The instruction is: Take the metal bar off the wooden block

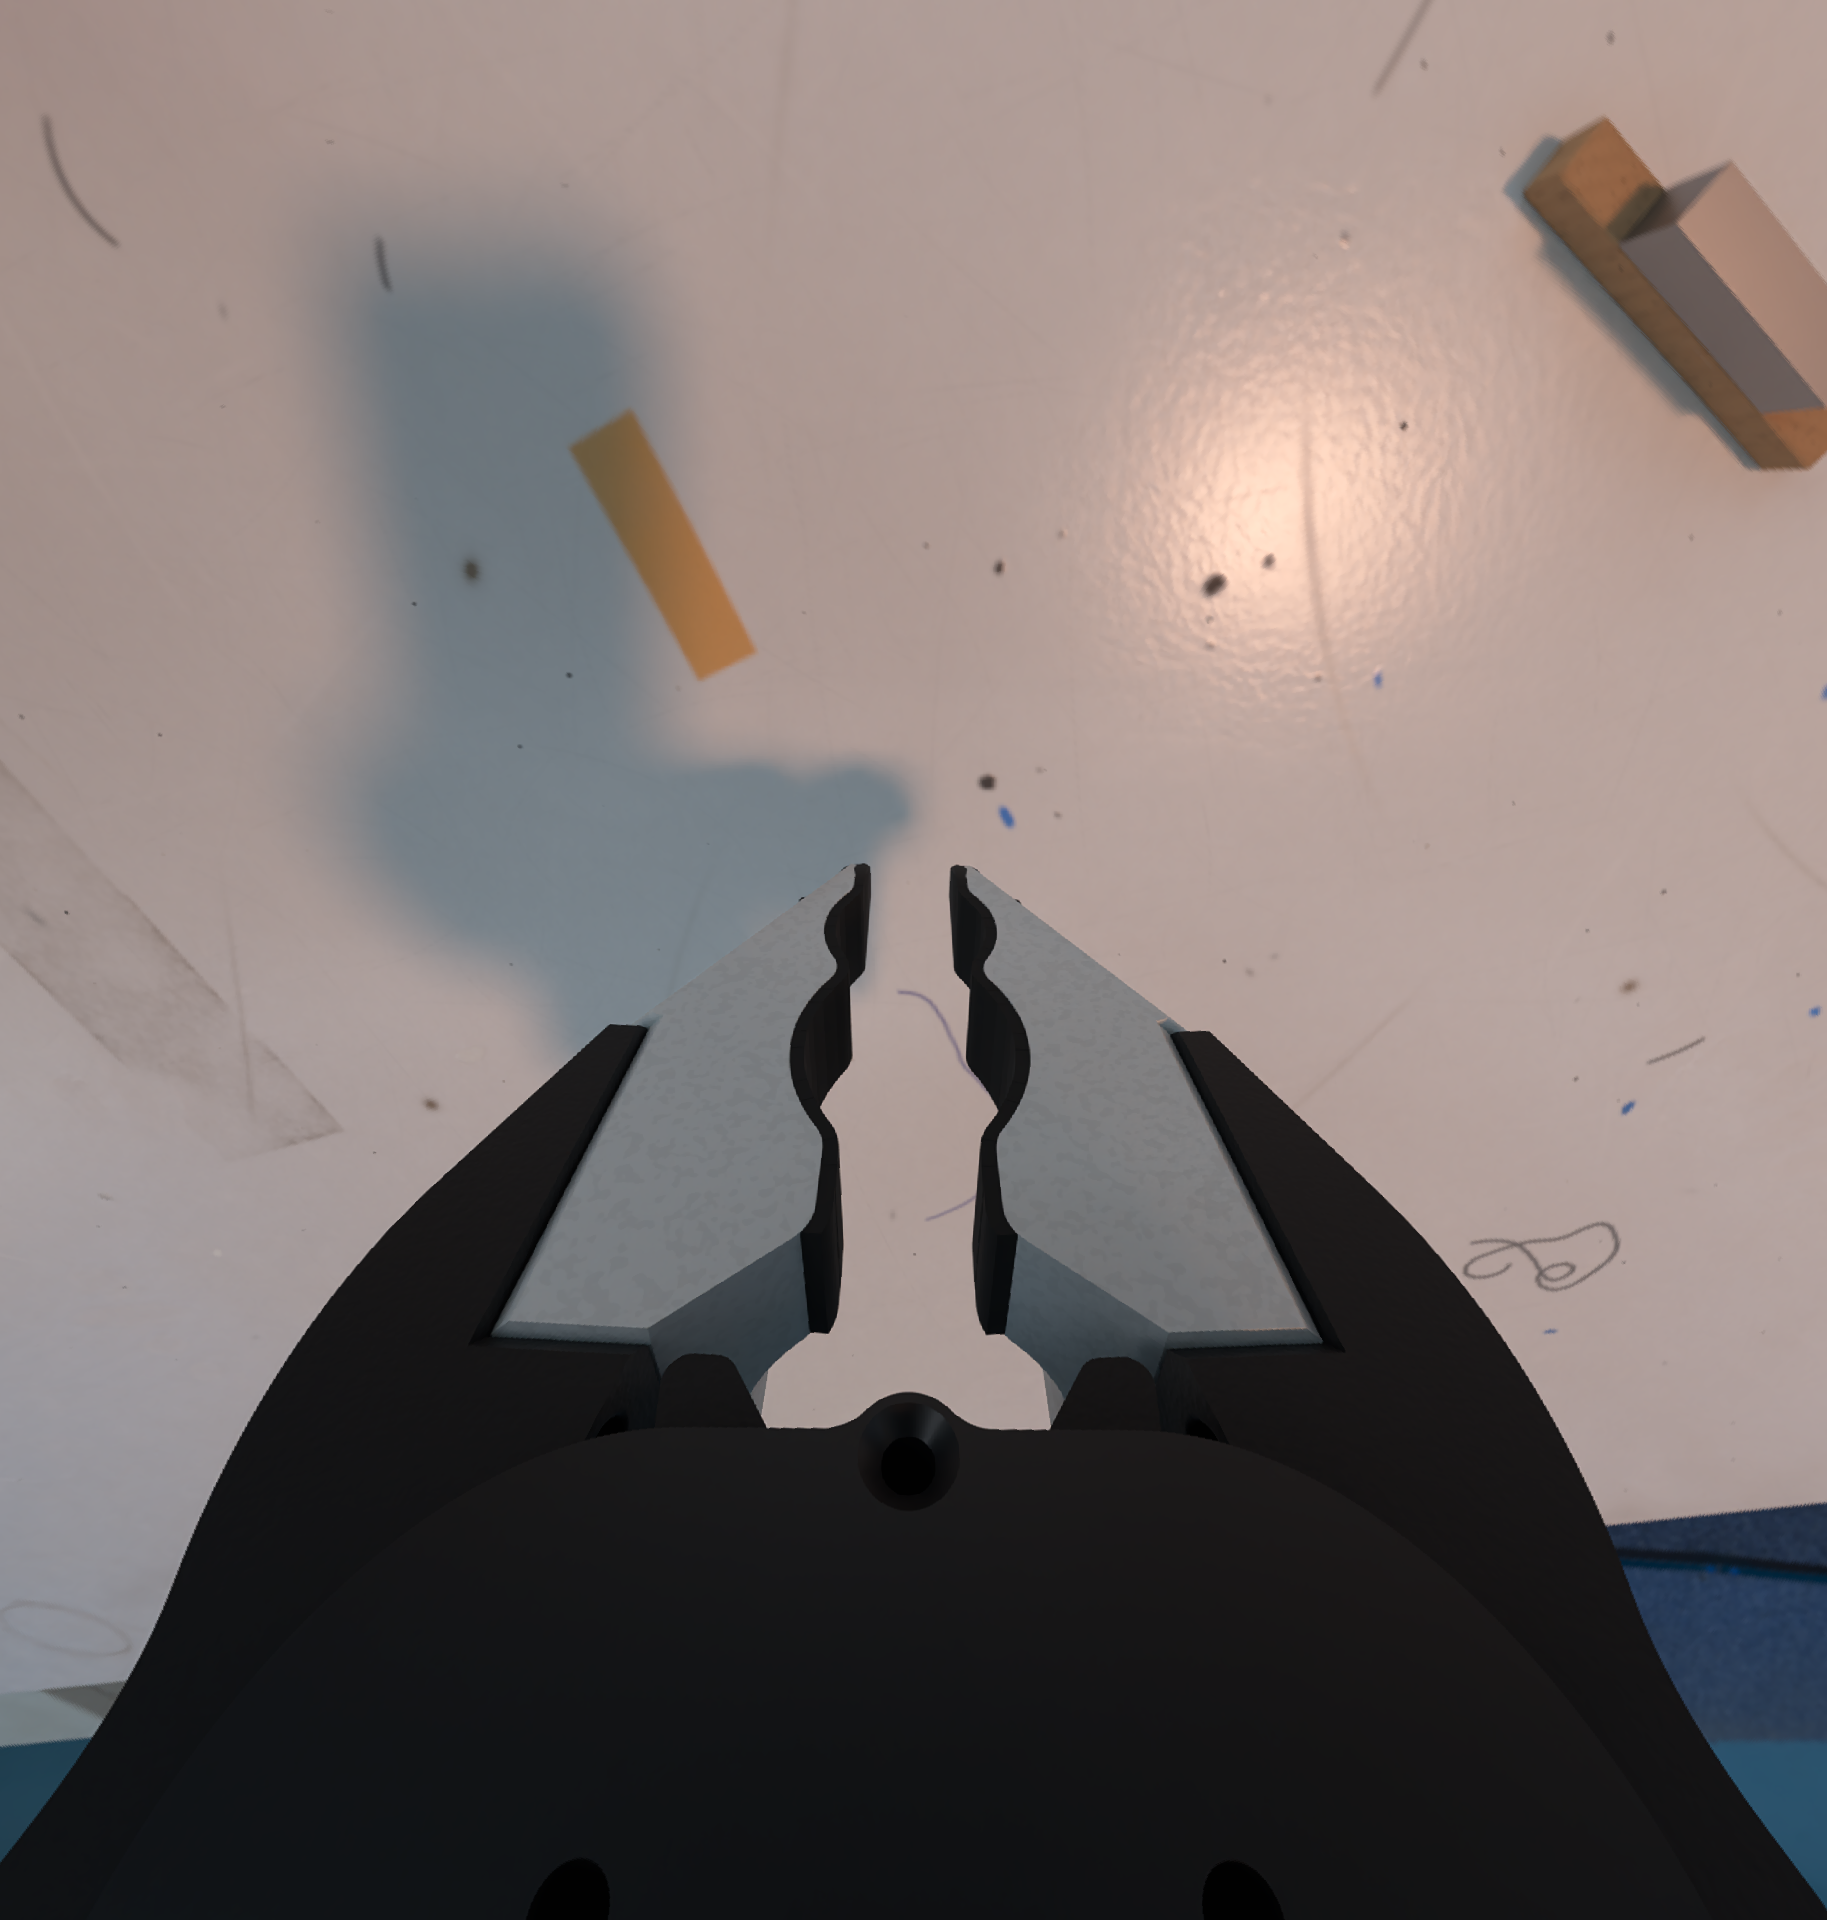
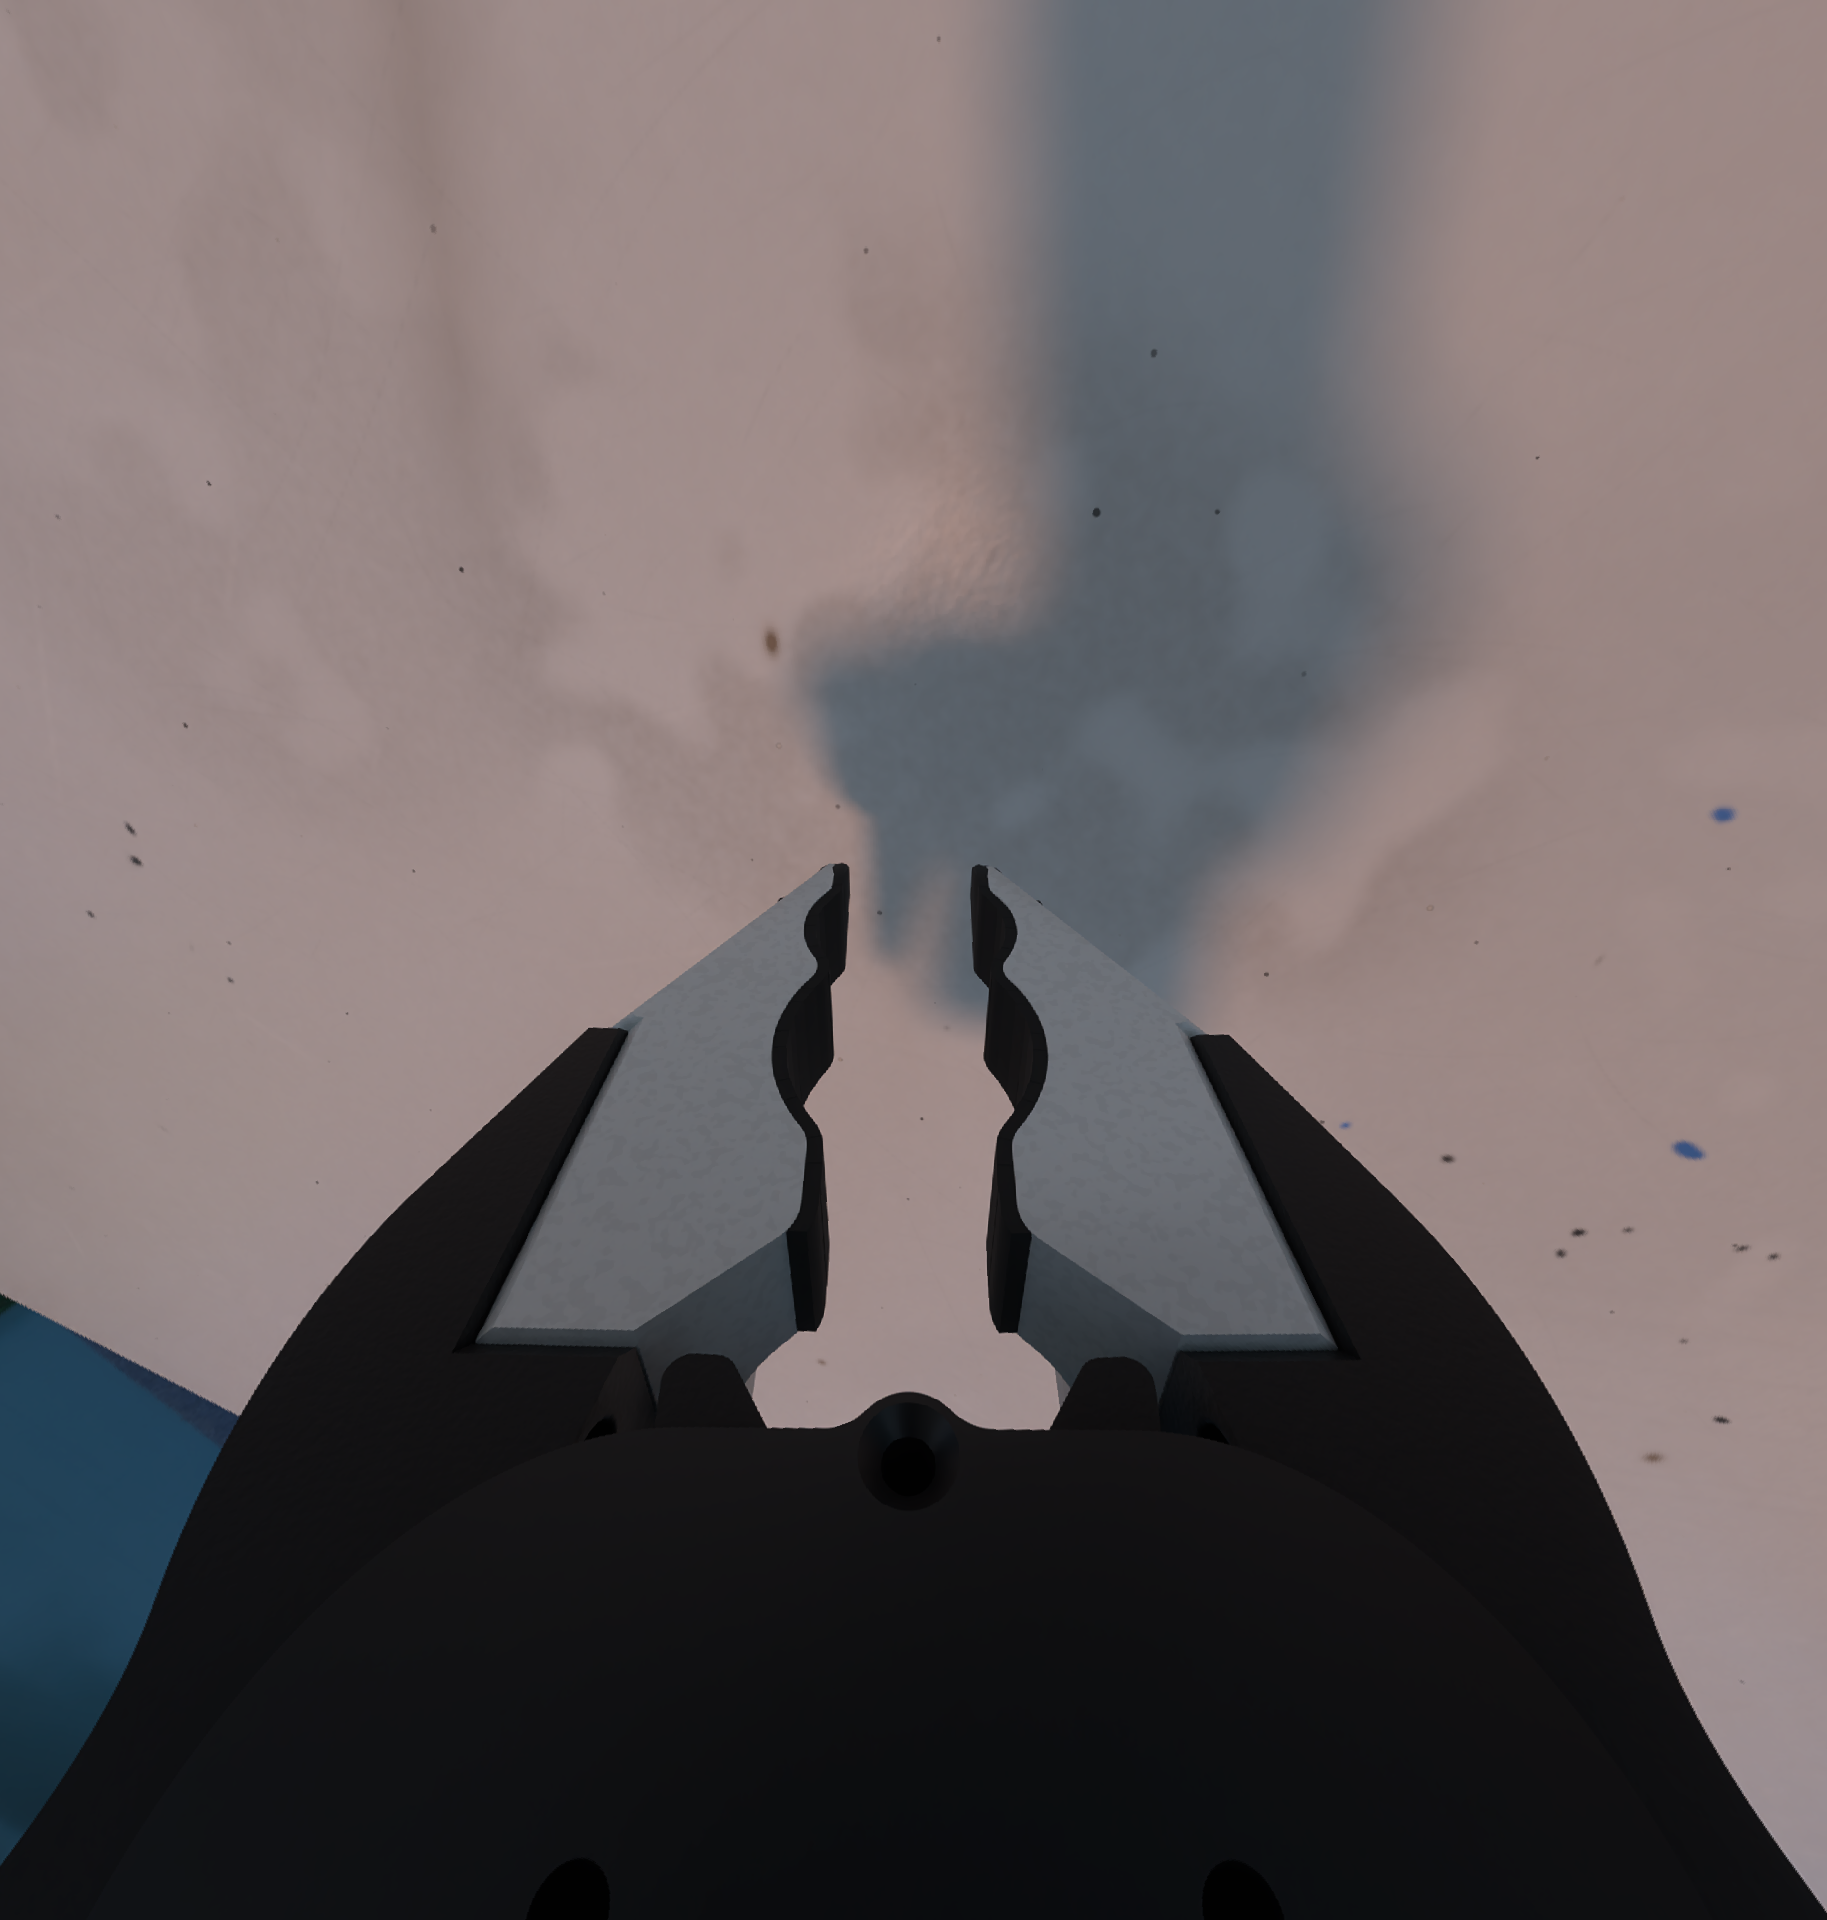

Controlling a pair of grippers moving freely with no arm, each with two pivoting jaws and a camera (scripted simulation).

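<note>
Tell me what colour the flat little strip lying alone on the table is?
The flat rectangular strip is orange-yellow, seen best in the left wrist view.

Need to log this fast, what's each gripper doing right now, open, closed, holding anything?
Left gripper: open, empty, above the table, away from the metal bar.
Right gripper: open, empty.

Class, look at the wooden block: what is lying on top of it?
The metal bar lies lengthwise on the wooden block, leaving both block ends showing. The block's top beneath the bar is covered.
</note>
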